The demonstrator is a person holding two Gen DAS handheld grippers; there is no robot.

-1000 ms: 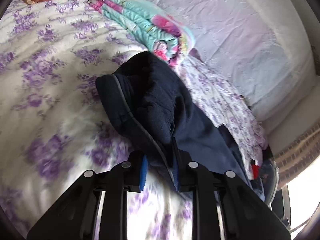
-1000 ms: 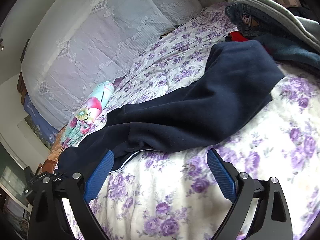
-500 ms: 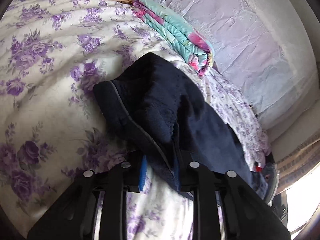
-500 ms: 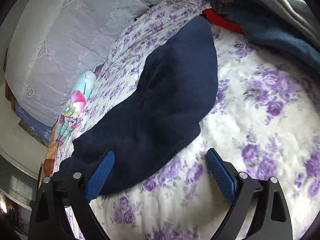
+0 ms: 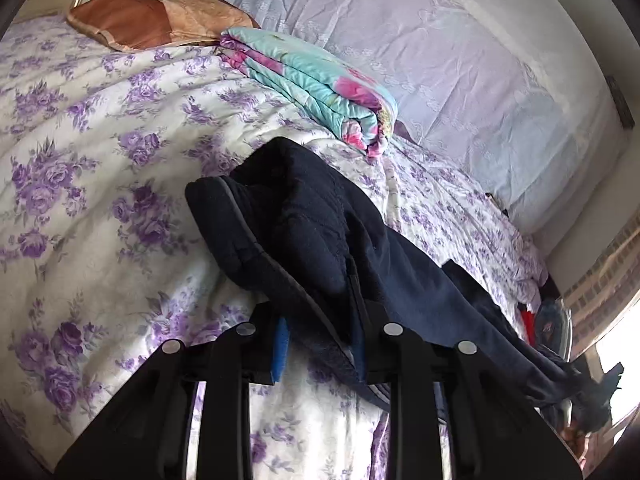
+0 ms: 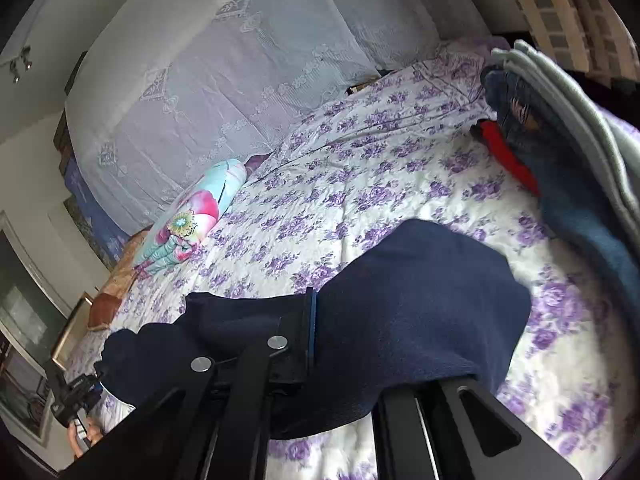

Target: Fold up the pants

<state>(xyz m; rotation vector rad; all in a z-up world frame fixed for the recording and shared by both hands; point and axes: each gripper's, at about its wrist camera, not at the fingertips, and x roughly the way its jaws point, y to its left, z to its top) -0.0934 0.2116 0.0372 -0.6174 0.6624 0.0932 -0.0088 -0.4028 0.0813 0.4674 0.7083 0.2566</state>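
Dark navy fleece pants (image 5: 320, 236) hang over the purple-flowered bedspread (image 5: 80, 184). My left gripper (image 5: 320, 344) is shut on the waistband end, and the cloth trails off to the right. In the right wrist view my right gripper (image 6: 340, 320) is shut on the other end of the pants (image 6: 420, 300). The cloth drapes over the right finger and hides it. The blue pad of the left finger (image 6: 312, 320) presses against the fabric. The pants are lifted between the two grippers.
A folded turquoise and pink blanket (image 5: 320, 84) lies near the white lace-covered headboard (image 5: 440, 60). A brown pillow (image 5: 140, 20) sits at the far corner. A pile of jeans, red and grey clothes (image 6: 540, 128) lies on the bed's right side.
My right gripper went from open above the flat pants to shut on the leg end and lifted it. My left gripper kept its hold and swung slightly.
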